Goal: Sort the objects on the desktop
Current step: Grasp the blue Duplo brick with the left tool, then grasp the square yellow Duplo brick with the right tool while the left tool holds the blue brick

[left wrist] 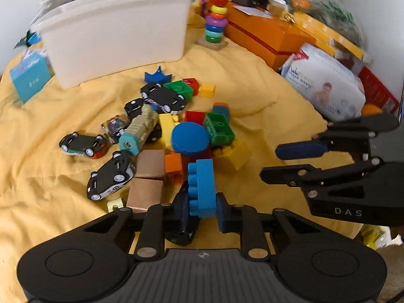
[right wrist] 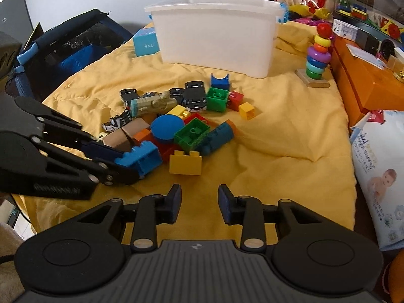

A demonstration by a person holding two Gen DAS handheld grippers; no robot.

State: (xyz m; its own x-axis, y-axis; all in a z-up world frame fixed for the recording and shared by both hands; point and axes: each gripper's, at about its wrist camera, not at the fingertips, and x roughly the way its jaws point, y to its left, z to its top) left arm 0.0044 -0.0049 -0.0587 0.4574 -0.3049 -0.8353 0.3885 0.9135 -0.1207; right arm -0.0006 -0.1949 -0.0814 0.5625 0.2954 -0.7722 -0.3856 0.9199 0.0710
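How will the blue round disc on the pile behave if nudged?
The blue disc lies tilted atop loose bricks, so it would likely slide off. It looks rigid and smooth, probably slippery. Landing on its edge, it might roll across the yellow cloth.

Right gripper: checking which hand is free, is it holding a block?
No. The right gripper is open with only yellow cloth between its fingers; the left gripper holds the blue block.

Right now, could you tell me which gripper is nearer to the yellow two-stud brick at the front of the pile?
Right. The right gripper hangs open just in front of the yellow brick; the left gripper sits off to its side, shut on the blue brick.
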